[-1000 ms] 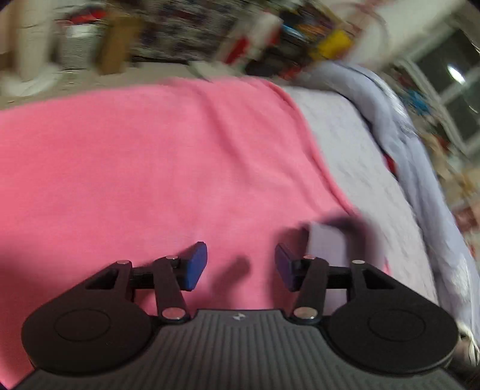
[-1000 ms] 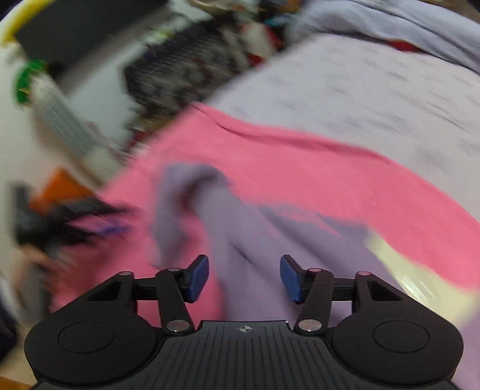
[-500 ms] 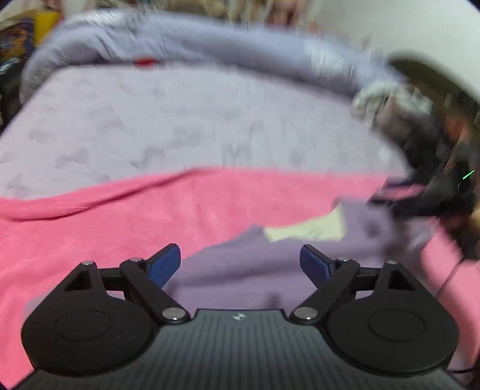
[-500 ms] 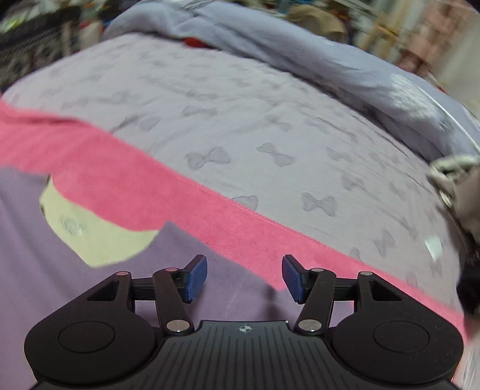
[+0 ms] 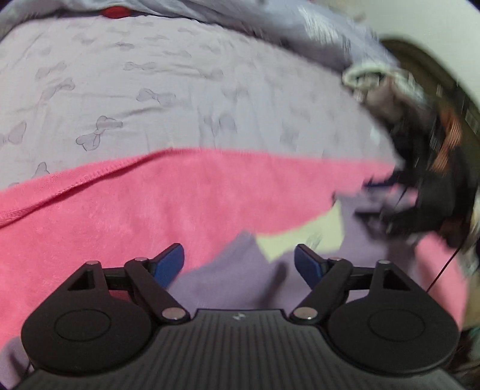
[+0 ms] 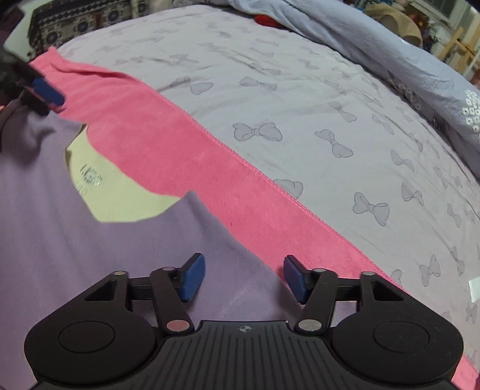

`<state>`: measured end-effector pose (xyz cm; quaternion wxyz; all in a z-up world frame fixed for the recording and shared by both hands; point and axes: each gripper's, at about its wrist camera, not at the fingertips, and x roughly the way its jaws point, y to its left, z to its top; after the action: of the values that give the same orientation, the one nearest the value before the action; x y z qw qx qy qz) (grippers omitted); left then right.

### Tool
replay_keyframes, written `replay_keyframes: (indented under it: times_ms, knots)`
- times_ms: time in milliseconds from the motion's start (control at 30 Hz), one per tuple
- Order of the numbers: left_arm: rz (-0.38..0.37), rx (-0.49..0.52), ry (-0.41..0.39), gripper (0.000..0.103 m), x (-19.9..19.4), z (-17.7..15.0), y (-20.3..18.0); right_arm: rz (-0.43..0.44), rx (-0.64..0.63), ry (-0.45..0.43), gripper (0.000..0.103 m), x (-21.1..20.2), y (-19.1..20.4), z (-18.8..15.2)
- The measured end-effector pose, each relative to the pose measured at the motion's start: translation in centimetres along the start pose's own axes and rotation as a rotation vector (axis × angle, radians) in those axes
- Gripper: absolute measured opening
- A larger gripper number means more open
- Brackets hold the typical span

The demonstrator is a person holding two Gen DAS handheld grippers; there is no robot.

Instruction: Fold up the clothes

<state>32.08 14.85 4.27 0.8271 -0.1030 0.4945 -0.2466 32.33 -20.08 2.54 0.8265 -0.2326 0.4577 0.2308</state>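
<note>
A lilac shirt (image 6: 60, 228) with a pale yellow inner neck patch (image 6: 99, 186) lies flat on a pink blanket (image 6: 186, 144). My right gripper (image 6: 244, 277) stands open over the shirt's shoulder edge, nothing between its blue pads. My left gripper (image 5: 238, 265) is open too, hovering over the other shoulder of the lilac shirt (image 5: 234, 279), beside the yellow neck patch (image 5: 303, 237). The left gripper's blue pad (image 6: 48, 90) shows at the far left of the right wrist view. The right gripper (image 5: 420, 207) appears blurred at the right in the left wrist view.
The pink blanket (image 5: 150, 204) covers a lilac bedsheet with bow prints (image 6: 300, 105). A blue-grey duvet (image 6: 390, 51) is bunched along the far side of the bed. Crumpled clothes (image 5: 387, 90) lie at the right. A patterned cloth (image 6: 84, 18) shows beyond the bed.
Both views swung from the room's clutter toward the bed and settled over the shirt's neckline. The left gripper's jaws have widened. Nothing was taken hold of.
</note>
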Motion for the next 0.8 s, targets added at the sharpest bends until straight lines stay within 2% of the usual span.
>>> replay_keyframes:
  times_ms: [33,100,133,267,400,433,567,600,633,667,700,800]
  knots:
    - [0.019,-0.003,-0.001,0.073,0.1,0.4,0.2,-0.015,-0.004,-0.009,0.051,-0.2,-0.1,-0.2]
    - [0.117,0.107,0.064,0.068,1.7,0.3,-0.4,-0.085,-0.003,-0.026,0.051,-0.1,-0.4,-0.7]
    - [0.168,0.166,0.098,0.067,2.4,0.2,-0.8,-0.088,0.010,-0.022,0.051,0.1,-0.7,-1.0]
    - [0.154,0.409,0.155,0.067,3.0,-1.4,-3.6,-0.082,0.007,-0.024,0.053,0.0,-0.8,-1.8]
    - [0.169,0.405,0.147,0.067,3.0,-1.6,-3.7,-0.087,-0.007,-0.026,0.052,-0.3,-0.3,-2.1]
    - [0.173,0.403,0.145,0.067,3.0,-1.7,-3.7,-0.082,0.004,-0.021,0.049,-0.4,-0.3,-2.1]
    - [0.189,0.391,0.135,0.067,3.0,-1.9,-3.8,-0.055,0.027,0.000,0.021,-0.6,0.4,-2.2]
    - [0.199,0.394,0.132,0.062,3.2,-1.9,-4.0,-0.057,0.013,0.004,0.018,-0.7,0.9,-2.2]
    - [0.209,0.397,0.128,0.050,3.4,-2.0,-4.3,-0.057,0.011,0.007,0.009,-0.8,1.2,-2.1]
    - [0.211,0.392,0.125,0.040,3.3,-2.1,-4.7,-0.056,0.009,0.010,0.007,-0.9,1.5,-2.1]
    - [0.212,0.386,0.121,0.016,3.2,-2.1,-5.0,-0.055,0.008,0.013,0.006,-1.0,1.7,-2.0]
    - [0.273,0.411,0.100,0.006,3.1,-2.6,-6.5,-0.081,0.023,-0.003,0.004,-1.6,1.8,-1.8]
